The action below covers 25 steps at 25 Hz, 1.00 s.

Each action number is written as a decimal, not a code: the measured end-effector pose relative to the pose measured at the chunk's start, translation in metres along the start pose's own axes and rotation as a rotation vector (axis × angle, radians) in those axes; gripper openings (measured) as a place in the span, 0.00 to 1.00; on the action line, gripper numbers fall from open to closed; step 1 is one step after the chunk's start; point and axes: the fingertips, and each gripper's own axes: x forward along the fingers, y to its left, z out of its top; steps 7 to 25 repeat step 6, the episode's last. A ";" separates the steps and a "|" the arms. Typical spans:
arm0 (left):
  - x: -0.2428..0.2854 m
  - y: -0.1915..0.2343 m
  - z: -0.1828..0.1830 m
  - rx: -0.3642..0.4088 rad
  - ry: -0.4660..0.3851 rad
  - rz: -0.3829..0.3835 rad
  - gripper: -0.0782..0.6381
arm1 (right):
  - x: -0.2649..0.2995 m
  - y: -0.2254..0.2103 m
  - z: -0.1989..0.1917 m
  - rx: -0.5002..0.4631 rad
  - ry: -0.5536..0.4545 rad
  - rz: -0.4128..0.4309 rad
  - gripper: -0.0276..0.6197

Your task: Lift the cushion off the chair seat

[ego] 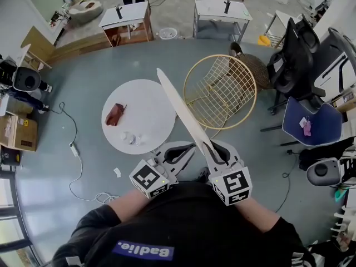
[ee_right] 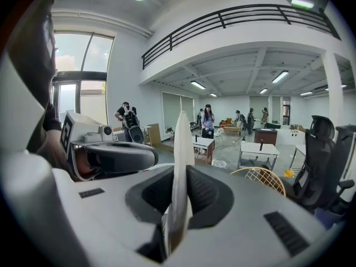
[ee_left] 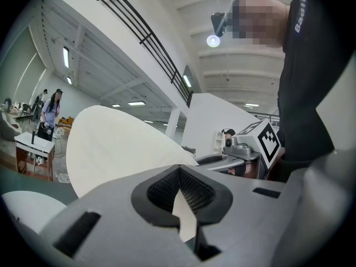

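Note:
A thin, round cream cushion point(ego: 182, 109) hangs in the air, edge-on in the head view, running from my grippers up toward the table. It is off the gold wire chair point(ego: 253, 93), whose seat is bare. My left gripper point(ego: 189, 149) is shut on the cushion's near edge, and its pads pinch the cream sheet point(ee_left: 117, 146) in the left gripper view point(ee_left: 181, 199). My right gripper point(ego: 213, 148) is shut on the same edge just to the right, with the cushion point(ee_right: 181, 149) upright between its pads point(ee_right: 175, 204). The wire chair point(ee_right: 261, 177) shows low on the right.
A round white table point(ego: 153, 102) to the left carries a brown object point(ego: 115, 114) and small white bits point(ego: 129, 137). Black office chairs point(ego: 295, 54) and a blue chair point(ego: 311, 121) stand at the right. A cable point(ego: 75, 149) and a cardboard box point(ego: 19, 132) lie at the left.

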 end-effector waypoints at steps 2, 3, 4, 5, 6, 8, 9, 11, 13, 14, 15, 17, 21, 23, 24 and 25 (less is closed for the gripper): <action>-0.001 0.000 -0.001 0.002 0.003 -0.007 0.13 | 0.001 0.001 0.000 0.001 0.002 0.000 0.12; -0.001 -0.001 -0.001 0.003 0.004 -0.008 0.13 | 0.001 0.001 0.000 0.001 0.002 0.000 0.12; -0.002 -0.001 -0.001 0.002 0.004 -0.009 0.13 | 0.000 0.002 0.000 0.002 0.002 -0.001 0.12; -0.002 -0.001 -0.002 0.001 0.004 -0.008 0.13 | 0.000 0.002 0.000 0.002 0.002 -0.002 0.12; -0.003 -0.001 -0.002 0.001 0.004 -0.008 0.13 | 0.000 0.002 0.000 0.003 0.001 -0.003 0.12; -0.003 -0.001 -0.002 0.001 0.004 -0.008 0.13 | 0.000 0.002 0.000 0.003 0.001 -0.003 0.12; -0.003 -0.001 -0.002 0.001 0.004 -0.008 0.13 | 0.000 0.002 0.000 0.003 0.001 -0.003 0.12; -0.003 -0.001 -0.002 0.001 0.004 -0.008 0.13 | 0.000 0.002 0.000 0.003 0.001 -0.003 0.12; -0.003 -0.001 -0.002 0.001 0.004 -0.008 0.13 | 0.000 0.002 0.000 0.003 0.001 -0.003 0.12; -0.003 -0.001 -0.002 0.001 0.004 -0.008 0.13 | 0.000 0.002 0.000 0.003 0.001 -0.003 0.12; -0.003 -0.001 -0.002 0.001 0.004 -0.008 0.13 | 0.000 0.002 0.000 0.003 0.001 -0.003 0.12; -0.003 -0.001 -0.002 0.001 0.004 -0.008 0.13 | 0.000 0.002 0.000 0.003 0.001 -0.003 0.12; -0.003 -0.001 -0.002 0.001 0.004 -0.008 0.13 | 0.000 0.002 0.000 0.003 0.001 -0.003 0.12; -0.003 -0.001 -0.002 0.001 0.004 -0.008 0.13 | 0.000 0.002 0.000 0.003 0.001 -0.003 0.12; -0.003 -0.001 -0.002 0.001 0.004 -0.008 0.13 | 0.000 0.002 0.000 0.003 0.001 -0.003 0.12; -0.003 -0.001 -0.002 0.001 0.004 -0.008 0.13 | 0.000 0.002 0.000 0.003 0.001 -0.003 0.12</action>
